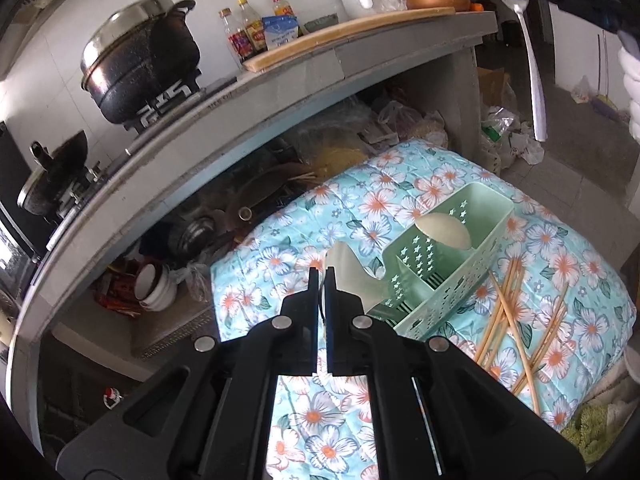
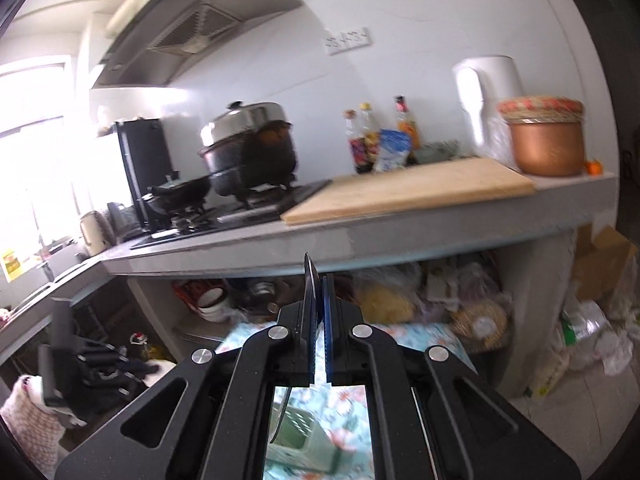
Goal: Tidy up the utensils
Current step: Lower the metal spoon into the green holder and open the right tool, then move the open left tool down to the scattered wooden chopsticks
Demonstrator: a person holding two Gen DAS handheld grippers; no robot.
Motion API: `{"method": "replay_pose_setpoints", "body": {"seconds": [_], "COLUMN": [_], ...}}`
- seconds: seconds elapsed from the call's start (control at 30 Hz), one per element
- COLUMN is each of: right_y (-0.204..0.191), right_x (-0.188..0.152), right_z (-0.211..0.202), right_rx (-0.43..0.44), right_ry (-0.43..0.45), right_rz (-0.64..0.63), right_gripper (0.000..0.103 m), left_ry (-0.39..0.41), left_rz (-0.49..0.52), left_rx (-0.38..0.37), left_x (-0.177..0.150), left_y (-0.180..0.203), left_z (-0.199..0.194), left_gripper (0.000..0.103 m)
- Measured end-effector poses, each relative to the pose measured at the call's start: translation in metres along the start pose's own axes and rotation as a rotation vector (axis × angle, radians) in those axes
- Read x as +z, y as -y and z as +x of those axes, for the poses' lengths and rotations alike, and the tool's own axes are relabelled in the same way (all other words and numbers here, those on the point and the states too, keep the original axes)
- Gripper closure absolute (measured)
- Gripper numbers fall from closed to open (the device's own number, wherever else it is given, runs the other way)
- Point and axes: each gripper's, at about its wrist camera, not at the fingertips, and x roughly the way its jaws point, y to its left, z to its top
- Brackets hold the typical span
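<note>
A pale green utensil caddy (image 1: 452, 256) lies on a floral cloth (image 1: 400, 200). A cream spoon (image 1: 444, 230) rests inside it. My left gripper (image 1: 322, 272) is shut on a second cream spoon (image 1: 352, 276), its bowl beside the caddy's near end. Several wooden chopsticks (image 1: 516, 320) lie loose on the cloth to the right. My right gripper (image 2: 319, 280) is shut on a metal spoon (image 1: 520, 40), held high above the cloth; the left wrist view shows it hanging handle down. The caddy (image 2: 304, 436) shows below the right gripper.
A grey counter (image 1: 280, 92) holds a black pot (image 1: 140, 60), sauce bottles (image 1: 248, 32), a cutting board (image 2: 412, 192) and a copper pot (image 2: 546, 144). Cookware and bags are stored under the counter (image 1: 240, 208). A green mat (image 1: 600, 432) lies at the lower right.
</note>
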Motion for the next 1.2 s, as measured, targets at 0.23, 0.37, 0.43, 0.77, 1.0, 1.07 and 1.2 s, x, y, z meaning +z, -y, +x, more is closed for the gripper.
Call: {"method": "replay_pose_setpoints", "body": {"seconds": [0.23, 0.37, 0.43, 0.77, 1.0, 1.07, 1.2], "right_y": [-0.016, -0.014, -0.014, -0.008, 0.003, 0.005, 0.007], "right_x": [-0.016, -0.038, -0.053, -0.101, -0.102, -0.101, -0.098], "right_z": [0.055, 0.082, 0.095, 0.127, 0.091, 0.08, 0.077], "right_rx": [0.037, 0.015, 0.001, -0.034, -0.025, -0.022, -0.033], "right_ry": [-0.089, -0.156, -0.198, -0.361, -0.288, -0.268, -0.272], "right_rz": [-0.019, -0.026, -0.031, -0.019, 0.069, 0.092, 0.105], "right_gripper": [0.1, 0.1, 0.1, 0.094, 0.073, 0.072, 0.067], "left_ry": [-0.037, -0.033, -0.018, 0.112, 0.252, 0.277, 0.304], "left_rz": [-0.056, -0.117, -0.137, -0.312, -0.405, -0.4, -0.416], "left_rx": [-0.058, -0.095, -0.118, -0.264, -0.339, -0.359, -0.391], "left_x": [-0.007, -0.012, -0.014, -0.03, -0.044, -0.048, -0.053], "left_y": [0.001, -0.003, -0.005, -0.032, -0.049, -0.048, -0.052], "left_z": [0.033, 0.043, 0.046, 0.042, 0.022, 0.018, 0.022], "left_gripper": [0.101, 0.101, 0.1, 0.073, 0.057, 0.057, 0.057]}}
